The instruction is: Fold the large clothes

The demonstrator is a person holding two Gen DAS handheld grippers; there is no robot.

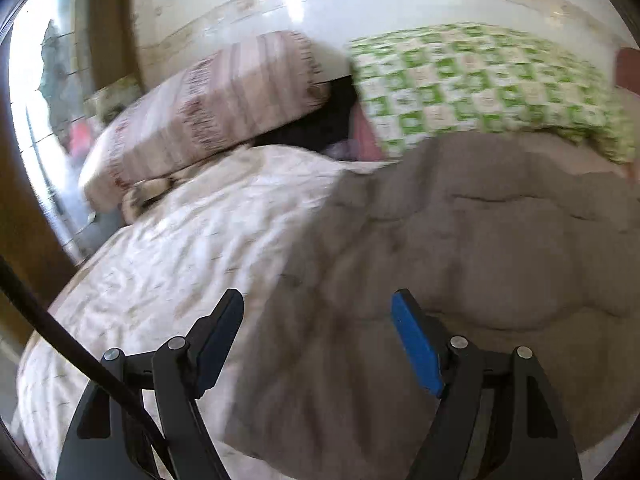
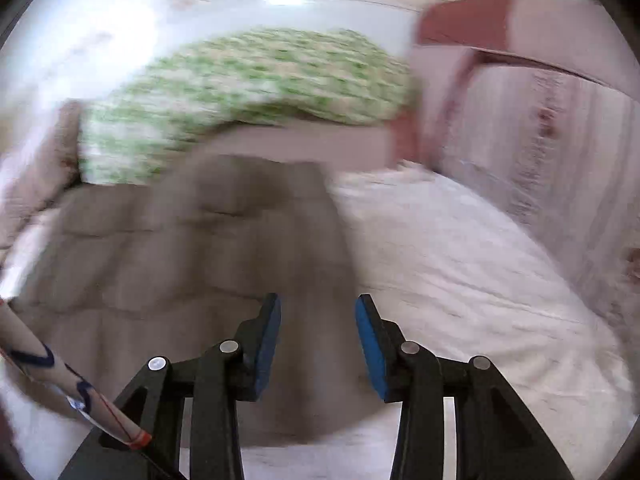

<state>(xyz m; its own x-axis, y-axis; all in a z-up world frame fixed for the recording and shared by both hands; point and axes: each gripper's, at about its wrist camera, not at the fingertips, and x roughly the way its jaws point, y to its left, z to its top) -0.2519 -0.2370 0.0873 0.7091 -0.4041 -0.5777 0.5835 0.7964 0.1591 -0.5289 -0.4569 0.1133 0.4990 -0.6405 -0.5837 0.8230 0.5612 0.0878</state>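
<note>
Brown garment (image 1: 460,248) lies spread on bed (image 1: 168,264), top edge against green checked pillow (image 1: 480,84). Left tongs (image 1: 318,320) wide open, empty. Right tongs (image 2: 318,320) half-open, empty, over garment's near edge.

A brown garment (image 2: 208,264) is seen spread flat on a white sheet (image 2: 460,272), with creases across its surface. The right gripper (image 2: 318,332) is held above the garment's near right part, its blue pads (image 2: 370,344) set apart with nothing between them. A green-checked pillow (image 2: 248,92) is shown lying beyond the garment, its lower edge overlapping the cloth's far left corner. A pink striped pillow (image 2: 540,152) is placed at the right. A patterned sleeve (image 2: 60,380) is visible at lower left. The picture is blurred.
</note>
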